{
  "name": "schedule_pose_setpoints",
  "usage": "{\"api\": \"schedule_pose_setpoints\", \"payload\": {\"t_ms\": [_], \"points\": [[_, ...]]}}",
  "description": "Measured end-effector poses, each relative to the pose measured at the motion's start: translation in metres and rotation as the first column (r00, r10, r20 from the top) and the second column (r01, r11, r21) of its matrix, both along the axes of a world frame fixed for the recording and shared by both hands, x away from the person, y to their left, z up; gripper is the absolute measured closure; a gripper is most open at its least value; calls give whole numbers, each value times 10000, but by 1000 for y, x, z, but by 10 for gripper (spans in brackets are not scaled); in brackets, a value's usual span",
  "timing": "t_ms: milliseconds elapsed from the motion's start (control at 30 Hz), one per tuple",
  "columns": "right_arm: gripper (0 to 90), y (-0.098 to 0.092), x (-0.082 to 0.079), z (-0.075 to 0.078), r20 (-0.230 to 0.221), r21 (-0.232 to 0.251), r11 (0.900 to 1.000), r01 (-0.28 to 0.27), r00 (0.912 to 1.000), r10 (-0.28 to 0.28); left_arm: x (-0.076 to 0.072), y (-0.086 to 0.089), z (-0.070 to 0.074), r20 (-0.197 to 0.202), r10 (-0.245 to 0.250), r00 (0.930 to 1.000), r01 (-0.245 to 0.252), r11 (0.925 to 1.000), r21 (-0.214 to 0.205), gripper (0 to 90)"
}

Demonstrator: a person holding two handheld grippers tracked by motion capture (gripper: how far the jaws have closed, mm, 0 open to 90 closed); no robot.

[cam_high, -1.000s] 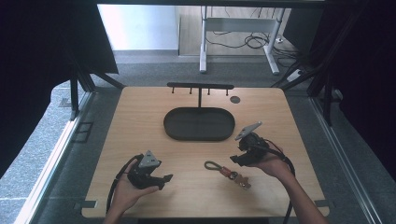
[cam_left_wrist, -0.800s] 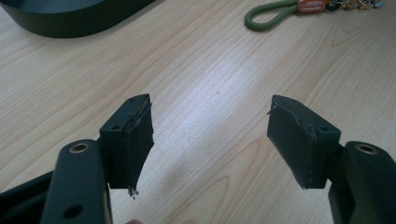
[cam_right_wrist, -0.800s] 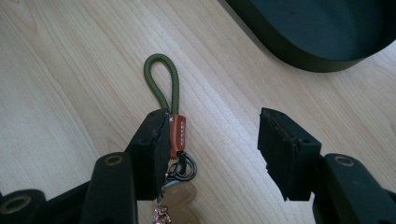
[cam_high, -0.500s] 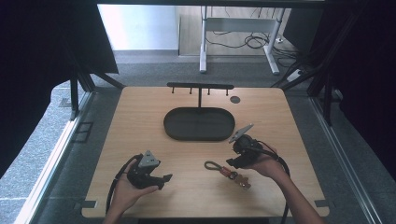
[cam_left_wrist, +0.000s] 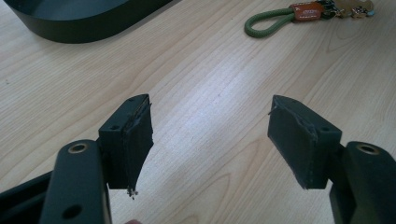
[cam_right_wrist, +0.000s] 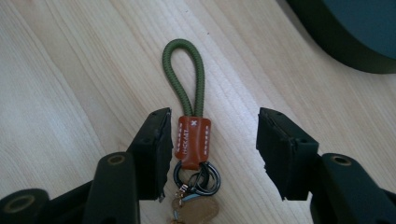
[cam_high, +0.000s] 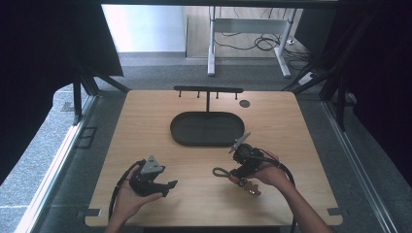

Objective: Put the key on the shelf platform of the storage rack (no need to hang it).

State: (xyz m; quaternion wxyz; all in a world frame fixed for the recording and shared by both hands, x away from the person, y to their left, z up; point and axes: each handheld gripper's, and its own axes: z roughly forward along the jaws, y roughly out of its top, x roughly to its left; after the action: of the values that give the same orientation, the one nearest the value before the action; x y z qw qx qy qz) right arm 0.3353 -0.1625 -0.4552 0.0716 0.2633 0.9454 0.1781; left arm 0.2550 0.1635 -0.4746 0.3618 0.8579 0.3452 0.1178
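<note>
The keychain [cam_right_wrist: 191, 140] lies flat on the wooden surface [cam_high: 145, 126], near the dark oval tray [cam_high: 207, 129]. The right tongs [cam_right_wrist: 212, 149] straddle its brown tag, jaws unclenched and just closing in, not yet pressing. The left tongs [cam_left_wrist: 210, 140] rest released, well apart from it.

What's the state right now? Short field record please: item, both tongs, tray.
item: keychain, green cord loop, brown leather tab, metal rings, flat on the table
right tongs: open, jaws have just been closing, straddling the leather tab, one pad close beside it, no grip yet
left tongs: open, nothing between the jaws
tray: dark oval, beyond the keychain
</note>
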Motion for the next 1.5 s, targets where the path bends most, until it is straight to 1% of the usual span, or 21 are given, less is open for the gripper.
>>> {"api": "schedule_pose_setpoints", "payload": {"t_ms": [100, 233, 400, 533, 600, 633, 933, 1033, 1300, 1367, 1500], "points": [[496, 3, -1, -4, -107, 25, 10000, 11, 9999, -11, 0, 0, 0, 14, -2, 10000, 3, 10000, -23, 314], [507, 6, -5, -15, -295, -337, 9993, -168, 9994, 159, 0, 2, 0, -9, 46, 10000, -46, 10000, -21, 314], [523, 7, -5, -22, -468, -458, 9989, -112, 9989, 91, 0, 2, 0, 7, 38, 10000, -38, 10000, -23, 313], [527, 7, -4, -30, -550, -584, 9981, -176, 9984, 144, 1, 3, 0, 8, 68, 10000, -68, 10000, -20, 312], [525, 7, -4, -33, -582, -616, 9979, -217, 9981, 181, 1, 4, 0, 16, 87, 10000, -87, 10000, -9, 311], [522, 8, -5, -34, -624, -717, 9973, -171, 9980, 126, 1, 4, 0, 21, 80, 10000, -80, 10000, -11, 311], [520, 9, -2, -38, -605, -961, 9953, -117, 9982, 59, 0, 5, 1, 73, 103, 9999, -103, 9999, -22, 309], [521, 9, -2, -40, -663, -934, 9956, -29, 9978, -33, 0, 5, 1, 75, 96, 9999, -96, 10000, -18, 309], [534, 6, -1, -47, -717, -1076, 9942, 40, 9974, -117, 0, 5, 1, 76, 63, 10000, -63, 10000, 20, 309], [558, 6, 0, -47, -720, -1001, 9949, 86, 9973, -159, 0, 4, 1, 68, 53, 10000, -53, 10000, 26, 309], [650, 5, 0, -47, -837, -919, 9957, 60, 9964, -137, 0, 3, 1, 75, 42, 10000, -42, 10000, 21, 309]]}}
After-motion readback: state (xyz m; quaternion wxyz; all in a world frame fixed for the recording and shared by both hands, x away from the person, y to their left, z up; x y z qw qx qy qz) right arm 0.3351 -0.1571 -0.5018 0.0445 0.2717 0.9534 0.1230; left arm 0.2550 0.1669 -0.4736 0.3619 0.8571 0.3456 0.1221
